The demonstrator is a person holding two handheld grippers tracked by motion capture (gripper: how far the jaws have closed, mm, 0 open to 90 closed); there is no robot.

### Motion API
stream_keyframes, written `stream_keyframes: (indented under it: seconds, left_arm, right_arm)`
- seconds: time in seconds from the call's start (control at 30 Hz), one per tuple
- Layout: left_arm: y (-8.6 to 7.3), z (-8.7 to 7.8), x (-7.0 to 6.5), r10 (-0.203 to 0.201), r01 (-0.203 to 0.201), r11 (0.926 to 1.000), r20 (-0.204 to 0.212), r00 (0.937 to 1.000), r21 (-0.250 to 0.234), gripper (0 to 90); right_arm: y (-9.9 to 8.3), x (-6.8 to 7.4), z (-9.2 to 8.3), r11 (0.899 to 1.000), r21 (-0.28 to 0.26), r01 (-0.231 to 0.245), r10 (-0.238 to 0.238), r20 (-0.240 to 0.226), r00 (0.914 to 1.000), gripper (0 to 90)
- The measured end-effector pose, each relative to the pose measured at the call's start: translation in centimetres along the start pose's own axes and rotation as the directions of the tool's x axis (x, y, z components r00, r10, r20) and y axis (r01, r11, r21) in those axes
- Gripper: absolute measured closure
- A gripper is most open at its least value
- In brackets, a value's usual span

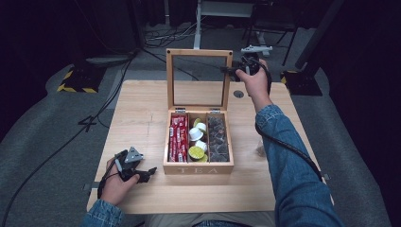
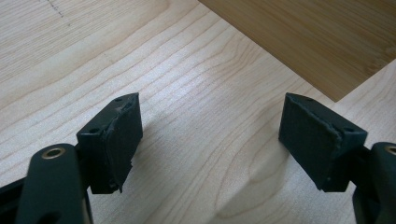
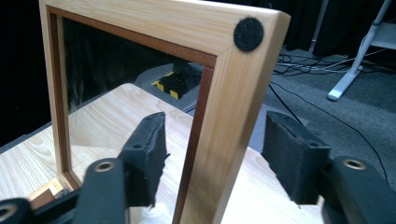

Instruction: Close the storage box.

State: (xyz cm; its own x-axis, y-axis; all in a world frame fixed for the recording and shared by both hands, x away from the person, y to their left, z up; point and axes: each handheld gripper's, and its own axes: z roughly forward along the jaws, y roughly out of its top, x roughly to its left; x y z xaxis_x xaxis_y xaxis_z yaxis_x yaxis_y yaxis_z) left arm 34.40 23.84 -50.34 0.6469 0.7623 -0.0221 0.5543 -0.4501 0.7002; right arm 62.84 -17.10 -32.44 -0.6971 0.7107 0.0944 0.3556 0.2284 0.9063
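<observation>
At the near left corner of the table [image 1: 142, 101], the left gripper [image 1: 142, 174] lies low in the person's left hand [image 1: 113, 185], pointing toward the tea box [image 1: 198, 168]; in the left gripper view its jaws stand wide apart over bare wood with nothing between them, and a corner of the box's darker side shows just ahead. The box sits at the middle of the table with "TEA" on its front wall and three compartments: red packets [image 1: 178, 137] on the left, white and yellow-green capsules [image 1: 197, 142] in the middle, dark capsules [image 1: 218, 138] on the right. Its glass-paned lid [image 1: 198, 52] stands upright at the back edge. At the lid's upper right corner is the right gripper [image 1: 232, 70], held in the person's right hand [image 1: 255, 78], a denim sleeve [image 1: 288, 161] reaching over the right side of the table. In the right gripper view the lid's right-hand frame bar [image 3: 219, 140] stands between the two jaws, which are about half open; a gap seems to remain on each side, though the blur leaves contact uncertain. A round black felt pad [image 3: 248, 34] marks the frame's corner above.
</observation>
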Motion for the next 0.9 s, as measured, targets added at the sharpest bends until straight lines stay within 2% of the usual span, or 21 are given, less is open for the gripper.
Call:
stream_keyframes:
  seconds: [0.13, 0.33, 0.5, 0.9]
  left_arm:
    - [0.0, 0.0, 0.0, -0.001, 0.001, 1.0000, 0.000, 1.0000, 0.000, 21.9]
    - [0.0, 0.0, 0.0, 0.000, 0.000, 1.0000, -0.003, 1.0000, -0.001, 21.9]
    - [0.0, 0.0, 0.0, 0.002, -0.002, 1.0000, -0.003, 1.0000, -0.001, 22.0]
    - [0.0, 0.0, 0.0, 0.007, -0.007, 1.0000, -0.002, 1.0000, 0.004, 22.0]
  right_arm:
    - [0.1, 0.3, 0.4, 1.000, 0.008, 0.010, -0.010, -0.009, 0.9999, 49.1]
    - [0.2, 0.8, 0.3, 1.000, 0.008, 0.002, -0.002, -0.004, 1.0000, 50.8]
    - [0.4, 1.0, -0.6, 1.000, 0.012, 0.009, -0.009, -0.019, 0.9998, 54.8]
    - [0.6, 2.6, -3.4, 0.999, 0.012, 0.053, -0.052, -0.067, 0.9964, 57.4]
